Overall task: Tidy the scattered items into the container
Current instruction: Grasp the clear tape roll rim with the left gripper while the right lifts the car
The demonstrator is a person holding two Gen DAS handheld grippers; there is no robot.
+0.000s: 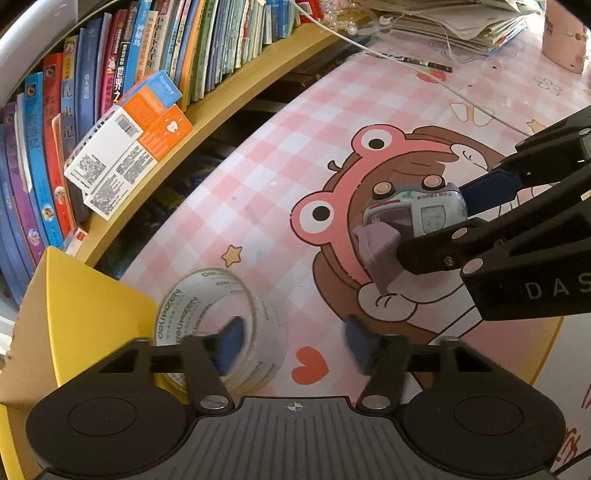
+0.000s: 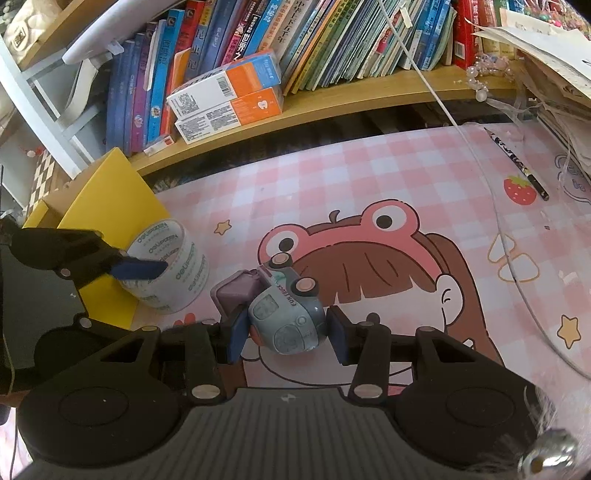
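A grey-blue toy truck [image 2: 286, 314] with a purple rear box lies on its side on the pink cartoon desk mat [image 2: 369, 184]. My right gripper [image 2: 290, 334] is open, its blue pads on either side of the truck; the left wrist view shows the truck [image 1: 417, 206] between these fingers. A roll of clear tape [image 1: 221, 325] stands by the yellow container [image 1: 77, 314]. My left gripper [image 1: 293, 341] is open, its left pad over the roll's opening. The tape [image 2: 166, 266] and the container [image 2: 110, 206] also show in the right wrist view.
A wooden shelf [image 2: 332, 96] of books runs along the back, with orange-and-white boxes [image 2: 229, 99] on it. A black pencil [image 2: 517, 162] and a white cable [image 2: 461, 133] lie at the right. Stacked papers [image 1: 461, 22] sit at the far right.
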